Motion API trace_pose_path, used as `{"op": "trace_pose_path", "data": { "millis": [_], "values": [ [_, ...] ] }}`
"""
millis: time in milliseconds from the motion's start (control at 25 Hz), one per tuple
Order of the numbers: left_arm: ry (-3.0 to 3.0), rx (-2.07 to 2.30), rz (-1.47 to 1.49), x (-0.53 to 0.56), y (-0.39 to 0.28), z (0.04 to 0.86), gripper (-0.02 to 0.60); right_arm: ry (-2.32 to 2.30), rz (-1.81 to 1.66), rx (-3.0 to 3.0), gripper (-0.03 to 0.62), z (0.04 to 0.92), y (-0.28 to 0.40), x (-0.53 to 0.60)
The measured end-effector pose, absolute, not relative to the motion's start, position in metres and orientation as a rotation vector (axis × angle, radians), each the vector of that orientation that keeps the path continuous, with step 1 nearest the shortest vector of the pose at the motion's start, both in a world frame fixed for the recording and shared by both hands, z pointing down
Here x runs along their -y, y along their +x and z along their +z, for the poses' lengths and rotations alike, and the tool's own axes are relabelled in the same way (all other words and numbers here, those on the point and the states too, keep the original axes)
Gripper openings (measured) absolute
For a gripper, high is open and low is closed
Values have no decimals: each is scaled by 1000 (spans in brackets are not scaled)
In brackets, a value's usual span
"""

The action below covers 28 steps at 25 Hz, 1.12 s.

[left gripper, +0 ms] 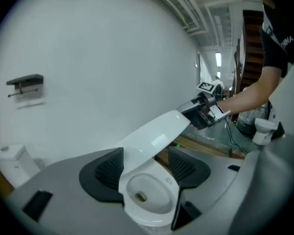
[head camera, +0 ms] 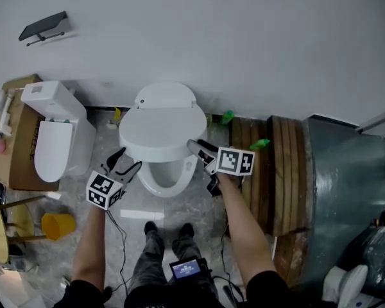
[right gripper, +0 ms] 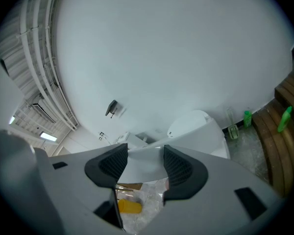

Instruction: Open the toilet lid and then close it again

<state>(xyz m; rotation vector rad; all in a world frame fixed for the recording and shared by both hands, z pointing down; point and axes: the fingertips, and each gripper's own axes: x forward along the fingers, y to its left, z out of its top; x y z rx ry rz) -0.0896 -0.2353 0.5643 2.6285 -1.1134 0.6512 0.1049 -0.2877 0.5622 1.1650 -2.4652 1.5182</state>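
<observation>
White wall [head camera: 244,37] fills the upper half of the head view, with a black shelf [head camera: 43,25] fixed to it at about 10 o'clock. Below it runs a speckled grey floor [head camera: 199,204], and the person stands at 6 o'clock.

At the centre stands the toilet, its tank [head camera: 165,96] against the wall. The toilet lid [head camera: 160,130] is partly raised. It is hinged at the back and its front edge is lifted off the bowl [head camera: 167,178], so it slopes over the open basin.

The right gripper [head camera: 196,147] comes in from 4 o'clock and is clamped on the lid's right front edge. In its own view the white lid fills the gap between the two dark pads [right gripper: 176,165].

The left gripper [head camera: 128,159] hovers just beside the bowl's left rim, at 8 o'clock from the lid. Its fingers [left gripper: 110,168] are spread apart and hold nothing; the lid and bowl only show beyond them.

At 9 o'clock a second toilet [head camera: 54,133] sits by a cardboard box [head camera: 22,140]. A yellow cup [head camera: 58,224] lies on the floor at 8 o'clock. Wooden planks [head camera: 269,165] lie at 3 o'clock. A green bottle [head camera: 227,116] stands near the wall, between the planks and the toilet.
</observation>
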Motion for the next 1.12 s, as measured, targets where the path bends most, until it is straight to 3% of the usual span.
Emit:
{"op": "trace_pose_path", "data": {
  "millis": [120,400,1120],
  "values": [
    [2657,1178,739,247,-89,558,251,1168,1517,2462,239,558,103,293],
    [2631,1241,760,263,-88,545,232,1196,1470,2481,239,545,104,307],
    [2538,1303,675,299,-89,515,232,1057,410,2474,232,505,78,294]
  ]
}}
